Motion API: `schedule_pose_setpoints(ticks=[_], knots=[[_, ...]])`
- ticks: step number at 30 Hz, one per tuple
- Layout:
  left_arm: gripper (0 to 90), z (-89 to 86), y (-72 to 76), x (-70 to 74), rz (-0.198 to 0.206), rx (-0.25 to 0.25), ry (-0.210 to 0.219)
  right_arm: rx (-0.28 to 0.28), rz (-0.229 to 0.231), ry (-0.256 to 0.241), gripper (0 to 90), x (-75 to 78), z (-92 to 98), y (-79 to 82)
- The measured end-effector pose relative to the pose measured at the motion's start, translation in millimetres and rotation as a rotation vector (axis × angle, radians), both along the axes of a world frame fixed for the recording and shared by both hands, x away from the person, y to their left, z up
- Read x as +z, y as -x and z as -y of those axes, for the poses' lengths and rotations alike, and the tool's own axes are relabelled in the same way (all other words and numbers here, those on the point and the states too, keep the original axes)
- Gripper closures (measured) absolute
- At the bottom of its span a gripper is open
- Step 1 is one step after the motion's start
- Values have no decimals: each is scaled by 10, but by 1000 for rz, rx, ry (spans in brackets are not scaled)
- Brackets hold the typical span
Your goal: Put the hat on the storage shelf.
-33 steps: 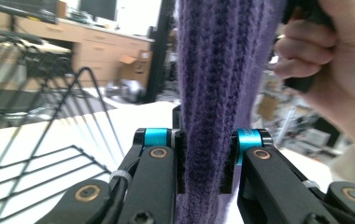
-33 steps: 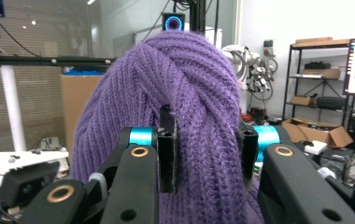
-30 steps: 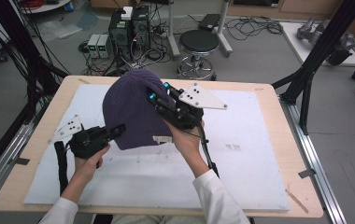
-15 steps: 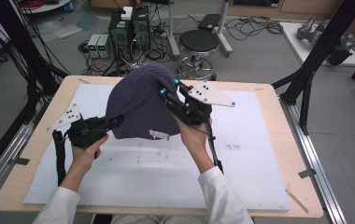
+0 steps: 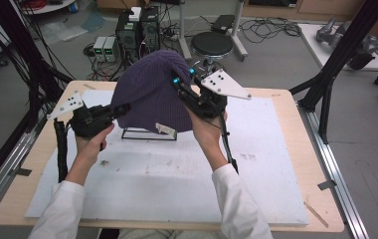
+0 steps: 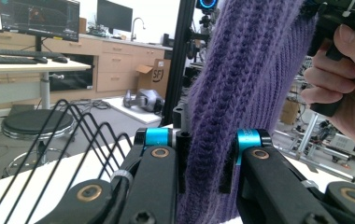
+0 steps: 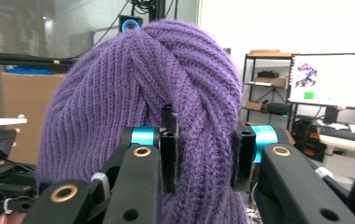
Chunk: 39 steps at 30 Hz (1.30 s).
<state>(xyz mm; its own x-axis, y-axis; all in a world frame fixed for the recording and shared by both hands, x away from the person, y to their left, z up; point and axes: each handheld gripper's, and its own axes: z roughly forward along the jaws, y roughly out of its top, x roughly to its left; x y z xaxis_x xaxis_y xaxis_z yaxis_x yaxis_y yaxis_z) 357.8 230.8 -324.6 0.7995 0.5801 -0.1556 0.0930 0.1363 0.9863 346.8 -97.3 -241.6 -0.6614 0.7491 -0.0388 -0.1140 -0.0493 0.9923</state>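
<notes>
While hidden from above, both claws (image 6: 202, 161) (image 7: 202, 158) clenched on purple beanie (image 5: 149, 92) (wire rack (image 5: 148, 134) beneath).

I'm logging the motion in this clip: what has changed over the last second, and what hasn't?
The purple knit beanie has been lifted higher and carried away from the person, so the black wire stand beneath it now shows. Both hands moved up and forward with it. Unchanged: the left tool and right tool each stay clamped on the beanie's knit, and the white mat lies as before.
</notes>
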Motion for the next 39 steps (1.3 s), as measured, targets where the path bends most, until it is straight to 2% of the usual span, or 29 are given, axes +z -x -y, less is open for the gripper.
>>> schedule_pose_setpoints(ticks=[5, 9, 14, 18, 21, 23, 26, 27, 39], knots=[[830, -21, -86, 87, -7, 0, 36, -25, 15, 3, 718, 102, -45, -107], [828, -27, -168, 231, 8, 16, 12, -61, 33, 11, 717, 166, -71, -162], [827, -27, -232, 357, 13, 22, 25, -84, 46, 4, 718, 221, -76, -225], [825, 13, -304, 482, 24, 35, 18, -110, 59, -12, 718, 312, -71, -302], [824, 28, -333, 506, 25, 46, 11, -116, 62, -15, 710, 334, -70, -337], [822, 41, -355, 510, 26, 62, 10, -135, 81, 6, 706, 339, -78, -386], [821, 53, -396, 480, 14, 68, 8, -150, 78, 21, 708, 334, -94, -428], [820, 58, -411, 468, 11, 68, 1, -154, 90, 29, 709, 328, -100, -443], [809, 53, -524, 390, 12, 108, -24, -182, 81, 64, 710, 249, -154, -547]])
